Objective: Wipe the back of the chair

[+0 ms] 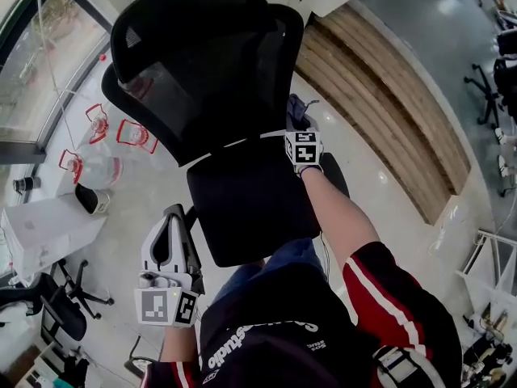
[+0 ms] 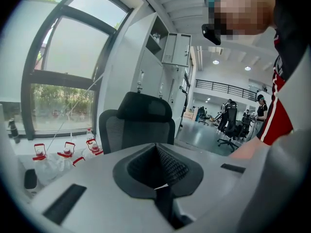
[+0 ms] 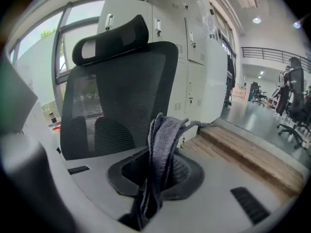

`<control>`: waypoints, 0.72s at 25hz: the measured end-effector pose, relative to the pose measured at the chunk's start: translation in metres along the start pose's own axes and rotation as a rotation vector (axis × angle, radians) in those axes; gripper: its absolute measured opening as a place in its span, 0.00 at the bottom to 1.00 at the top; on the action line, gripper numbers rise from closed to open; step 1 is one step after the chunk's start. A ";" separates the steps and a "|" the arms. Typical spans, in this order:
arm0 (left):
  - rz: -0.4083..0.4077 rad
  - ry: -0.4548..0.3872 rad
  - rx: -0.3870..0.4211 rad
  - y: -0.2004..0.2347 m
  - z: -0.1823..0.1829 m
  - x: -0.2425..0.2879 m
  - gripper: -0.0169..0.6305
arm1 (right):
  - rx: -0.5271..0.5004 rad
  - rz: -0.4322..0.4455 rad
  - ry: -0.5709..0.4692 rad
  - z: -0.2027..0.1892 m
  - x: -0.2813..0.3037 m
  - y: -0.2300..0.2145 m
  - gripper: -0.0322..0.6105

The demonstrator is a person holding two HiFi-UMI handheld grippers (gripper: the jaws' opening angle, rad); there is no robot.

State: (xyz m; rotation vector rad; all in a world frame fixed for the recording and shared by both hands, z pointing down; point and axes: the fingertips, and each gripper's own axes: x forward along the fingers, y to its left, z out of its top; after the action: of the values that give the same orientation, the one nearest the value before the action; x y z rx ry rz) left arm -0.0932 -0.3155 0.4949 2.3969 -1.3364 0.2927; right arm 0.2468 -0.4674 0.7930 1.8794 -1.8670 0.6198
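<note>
A black mesh office chair [image 1: 206, 71] stands below me, its backrest and headrest [image 1: 190, 2] at the top and its seat [image 1: 250, 200] nearer to me. My right gripper [image 1: 298, 125] is at the right edge of the backrest, shut on a grey cloth [image 1: 296, 110]. In the right gripper view the cloth [image 3: 163, 142] hangs folded between the jaws, just in front of the mesh back [image 3: 121, 91]. My left gripper [image 1: 173, 219] is low at the left by the armrest, shut and holding nothing; its view shows the chair [image 2: 141, 125] further off.
Large water jugs with red handles [image 1: 97, 164] stand on the floor left of the chair, beside a window. Wooden steps [image 1: 388, 95] run along the right. A white box [image 1: 48, 229] and another chair [image 1: 56, 309] are at the lower left. White cabinets [image 3: 194, 42] stand behind.
</note>
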 end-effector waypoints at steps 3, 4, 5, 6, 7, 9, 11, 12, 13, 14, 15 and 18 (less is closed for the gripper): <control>0.020 0.011 -0.010 0.013 -0.006 0.001 0.06 | 0.001 -0.007 -0.001 -0.001 0.014 0.004 0.16; 0.025 0.013 -0.014 0.016 -0.007 0.002 0.06 | -0.007 -0.003 -0.002 0.000 0.018 0.008 0.16; 0.029 0.013 -0.016 0.018 -0.008 0.002 0.06 | -0.015 0.001 -0.004 0.002 0.021 0.012 0.16; 0.033 0.012 -0.018 0.020 -0.008 0.001 0.06 | -0.022 0.006 -0.006 0.004 0.023 0.017 0.16; 0.037 0.010 -0.020 0.022 -0.007 0.000 0.06 | -0.027 0.010 -0.010 0.005 0.025 0.022 0.16; 0.046 0.006 -0.028 0.027 -0.008 -0.004 0.06 | -0.032 0.017 -0.010 0.005 0.029 0.034 0.16; 0.057 0.005 -0.039 0.033 -0.010 -0.008 0.06 | -0.034 0.030 -0.005 0.002 0.031 0.048 0.16; 0.062 0.004 -0.043 0.036 -0.011 -0.010 0.06 | -0.036 0.038 -0.003 0.001 0.033 0.055 0.16; 0.068 0.003 -0.046 0.039 -0.013 -0.012 0.06 | -0.039 0.046 -0.003 0.001 0.034 0.063 0.16; 0.075 0.002 -0.050 0.043 -0.015 -0.015 0.06 | -0.043 0.055 -0.005 0.001 0.036 0.071 0.16; 0.083 0.001 -0.054 0.046 -0.016 -0.018 0.06 | -0.048 0.064 -0.008 0.001 0.037 0.080 0.16; 0.109 -0.005 -0.069 0.057 -0.019 -0.029 0.06 | -0.056 0.093 -0.005 0.000 0.041 0.106 0.16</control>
State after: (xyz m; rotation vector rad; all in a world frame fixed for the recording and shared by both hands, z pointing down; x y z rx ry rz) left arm -0.1572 -0.3125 0.5150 2.2741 -1.4584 0.2661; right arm 0.1407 -0.5020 0.8148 1.7685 -1.9639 0.5871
